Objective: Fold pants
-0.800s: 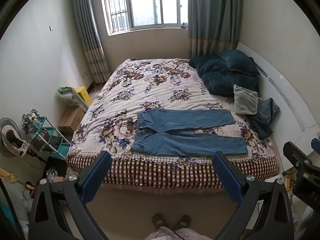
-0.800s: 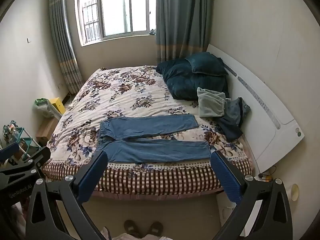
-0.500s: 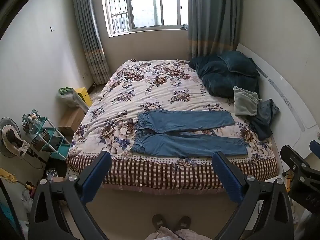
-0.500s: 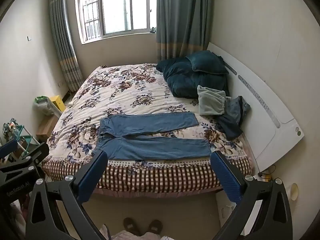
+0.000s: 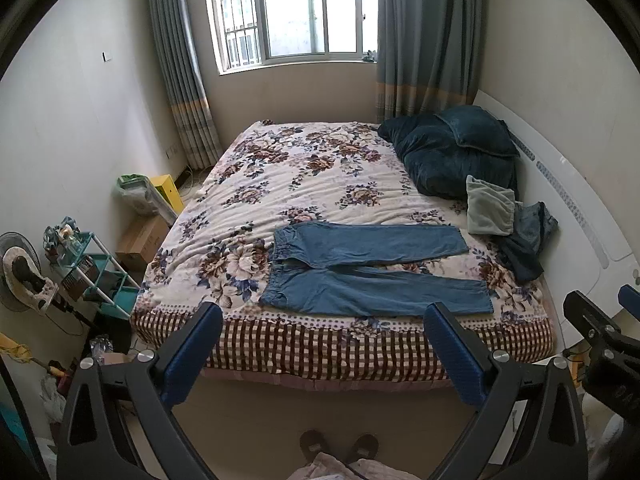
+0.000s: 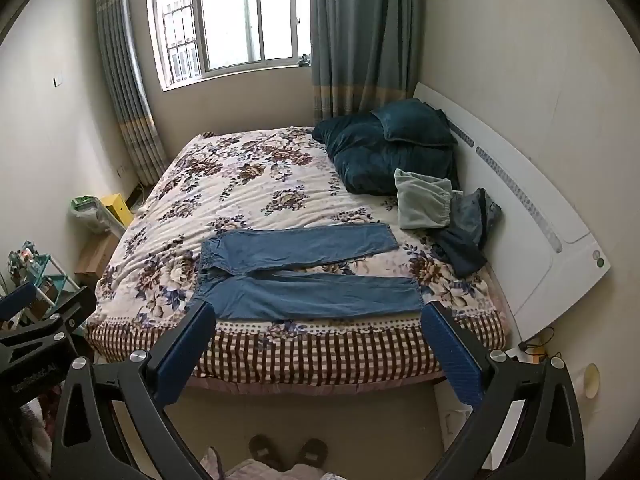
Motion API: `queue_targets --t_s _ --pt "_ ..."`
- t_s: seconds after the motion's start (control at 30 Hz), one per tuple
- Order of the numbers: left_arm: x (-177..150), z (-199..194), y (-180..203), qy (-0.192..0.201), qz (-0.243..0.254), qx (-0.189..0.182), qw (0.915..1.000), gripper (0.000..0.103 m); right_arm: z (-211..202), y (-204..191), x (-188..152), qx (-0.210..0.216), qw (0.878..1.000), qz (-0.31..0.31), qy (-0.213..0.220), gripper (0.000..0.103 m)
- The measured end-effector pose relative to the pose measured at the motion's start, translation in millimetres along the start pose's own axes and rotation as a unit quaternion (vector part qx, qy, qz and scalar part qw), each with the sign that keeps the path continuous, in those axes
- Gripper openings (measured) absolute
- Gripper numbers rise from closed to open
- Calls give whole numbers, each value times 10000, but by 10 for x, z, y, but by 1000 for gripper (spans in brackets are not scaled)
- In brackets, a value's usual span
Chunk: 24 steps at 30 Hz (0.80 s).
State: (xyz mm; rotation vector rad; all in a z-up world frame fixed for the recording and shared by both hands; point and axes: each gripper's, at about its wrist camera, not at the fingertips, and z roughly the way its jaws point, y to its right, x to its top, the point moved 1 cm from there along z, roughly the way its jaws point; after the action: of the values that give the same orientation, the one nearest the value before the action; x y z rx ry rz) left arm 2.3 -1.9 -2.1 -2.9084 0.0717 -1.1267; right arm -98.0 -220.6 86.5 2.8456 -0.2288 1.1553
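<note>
step: approach | blue jeans (image 5: pixel 372 268) spread flat near bed (image 5: pixel 320 344) edge, legs parted, ready for folding | left gripper (image 5: pixel 324 344), right gripper (image 6: pixel 316 340) fingers wide open, empty, hovering off the bedside

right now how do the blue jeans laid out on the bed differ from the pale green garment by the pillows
The blue jeans lie spread flat with both legs open near the bed's front edge; the pale green garment is folded compact beside the dark pillows. The jeans lie clear of other clothes; the green garment rests against a dark crumpled heap. Both lie on the floral bedspread.
</note>
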Motion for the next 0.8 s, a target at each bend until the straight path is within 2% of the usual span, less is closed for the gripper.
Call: queue_targets --t_s 0.3,0.8 --pt "136 53 90 4 -47 -13 10000 103 36 19 20 -23 10000 17 5 103" --pt "149 85 101 41 -72 -42 10000 103 66 51 91 13 10000 -8 25 103"
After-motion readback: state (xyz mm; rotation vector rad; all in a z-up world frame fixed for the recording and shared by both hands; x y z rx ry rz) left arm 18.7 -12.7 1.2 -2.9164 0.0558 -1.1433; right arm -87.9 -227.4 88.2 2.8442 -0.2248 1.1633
